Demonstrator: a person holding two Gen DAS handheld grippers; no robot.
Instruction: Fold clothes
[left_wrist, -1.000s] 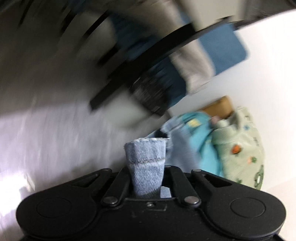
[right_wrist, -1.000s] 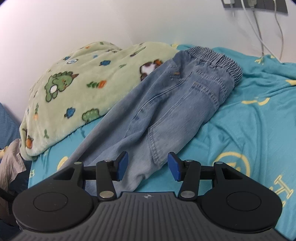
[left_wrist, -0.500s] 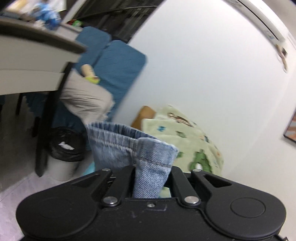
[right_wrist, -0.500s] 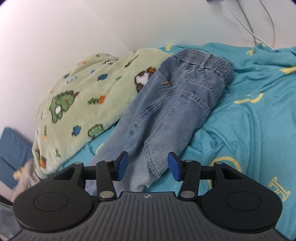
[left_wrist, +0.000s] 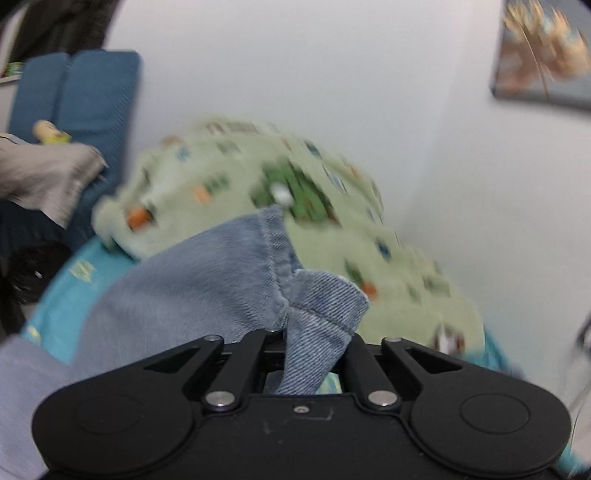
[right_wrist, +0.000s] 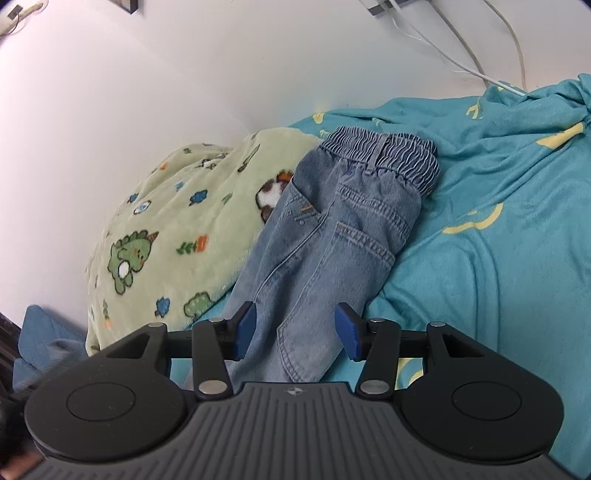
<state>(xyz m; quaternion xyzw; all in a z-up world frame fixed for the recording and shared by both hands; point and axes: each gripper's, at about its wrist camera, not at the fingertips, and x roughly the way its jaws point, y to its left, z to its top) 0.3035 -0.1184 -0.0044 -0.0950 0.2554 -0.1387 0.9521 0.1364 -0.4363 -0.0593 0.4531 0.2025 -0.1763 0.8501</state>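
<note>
Small blue jeans (right_wrist: 325, 236) lie on the teal bedsheet (right_wrist: 498, 258), elastic waistband at the far end, partly over a green dinosaur blanket (right_wrist: 173, 229). My right gripper (right_wrist: 295, 334) is open, its blue pads (right_wrist: 245, 328) either side of the jeans' thigh part, low over the cloth; whether they touch it is unclear. In the left wrist view my left gripper (left_wrist: 310, 354) is shut on the jeans' leg hem (left_wrist: 321, 314), which sticks up between the fingers, with more denim (left_wrist: 192, 280) draped to the left. This view is motion-blurred.
The green blanket (left_wrist: 280, 206) is heaped against the white wall. A blue cushioned chair (left_wrist: 77, 96) with grey cloth (left_wrist: 48, 177) stands off the bed's left end. White cables (right_wrist: 461, 55) hang down the wall at the far right. A picture (left_wrist: 543, 51) hangs upper right.
My left gripper has swung up from the floor side over the bed, carrying the leg hem toward the blanket. My right gripper has shifted slightly; it stays open over the jeans.
</note>
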